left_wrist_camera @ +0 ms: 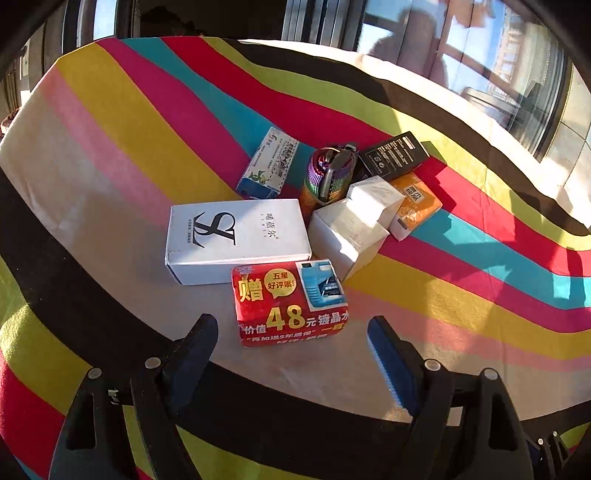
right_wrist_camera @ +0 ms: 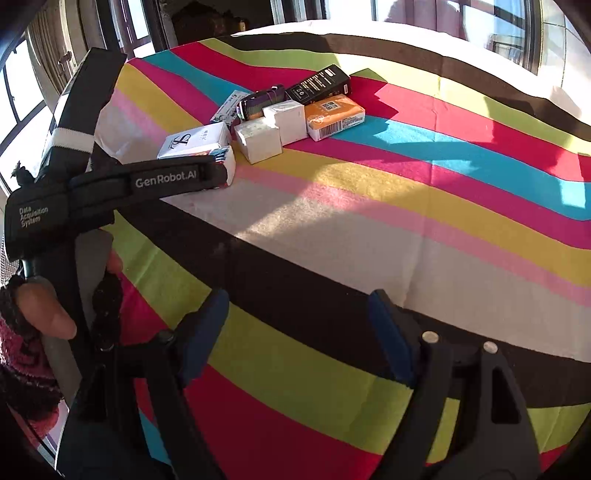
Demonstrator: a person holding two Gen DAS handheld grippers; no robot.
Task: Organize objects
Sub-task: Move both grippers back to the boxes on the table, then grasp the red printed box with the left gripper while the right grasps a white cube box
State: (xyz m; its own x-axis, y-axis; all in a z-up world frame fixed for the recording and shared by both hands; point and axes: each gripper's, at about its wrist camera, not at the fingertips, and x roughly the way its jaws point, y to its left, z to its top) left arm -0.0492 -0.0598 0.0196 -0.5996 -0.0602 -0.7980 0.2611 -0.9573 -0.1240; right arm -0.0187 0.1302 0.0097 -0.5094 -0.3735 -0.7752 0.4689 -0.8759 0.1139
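A cluster of small boxes lies on the striped tablecloth (left_wrist_camera: 110,155). Nearest in the left wrist view is a red pack (left_wrist_camera: 291,299) with yellow print. My left gripper (left_wrist_camera: 290,328) is open just short of it, a fingertip off each near corner, pads clear. Behind it lie a long white box (left_wrist_camera: 236,236) with a black logo, two plain white boxes (left_wrist_camera: 347,236), a blue-and-white box (left_wrist_camera: 267,166), a shiny rainbow pouch (left_wrist_camera: 325,177), a black box (left_wrist_camera: 393,155) and an orange box (left_wrist_camera: 417,203). My right gripper (right_wrist_camera: 297,306) is open and empty over the cloth's near stripes, well short of the cluster.
In the right wrist view a finger (right_wrist_camera: 166,179) of the left gripper reaches across the red pack (right_wrist_camera: 227,166), held by a person's hand (right_wrist_camera: 48,314) at the left. Bare cloth (right_wrist_camera: 406,206) spreads to the right of the boxes. Windows (right_wrist_camera: 480,22) stand past the table's far edge.
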